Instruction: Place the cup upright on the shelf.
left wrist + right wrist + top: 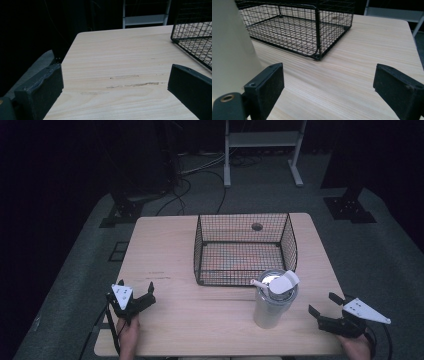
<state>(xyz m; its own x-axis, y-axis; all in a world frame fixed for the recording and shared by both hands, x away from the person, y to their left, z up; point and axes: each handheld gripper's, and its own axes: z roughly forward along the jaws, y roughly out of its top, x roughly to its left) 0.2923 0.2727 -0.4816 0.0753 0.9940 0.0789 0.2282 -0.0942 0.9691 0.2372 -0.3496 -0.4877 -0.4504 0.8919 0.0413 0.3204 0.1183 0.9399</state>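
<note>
A pale tumbler (pixel 270 304) with a lid and a flip tab stands upright on the counter (pixel 165 245) at the lower centre-right of the high view, just in front of the wire basket (pixel 245 249) and close to its near right corner. It sits apart from the basket rather than inside it, which leaves its sides free for a grasp.

The right hand-held gripper (pixel 326 306) waits at the lower right of the high view, near the tumbler but not touching it, with its jaws spread wide. In the right gripper view the tumbler's pale wall (pixel 230 47) rises at the left edge, outside the gap between the jaws — so the gripper looks aimed past the tumbler and would have to turn toward it before closing.

The left hand-held gripper (pixel 142 293) rests at the lower left, well apart from both things, its jaws also spread over bare wood — likely parked out of the way.
</note>
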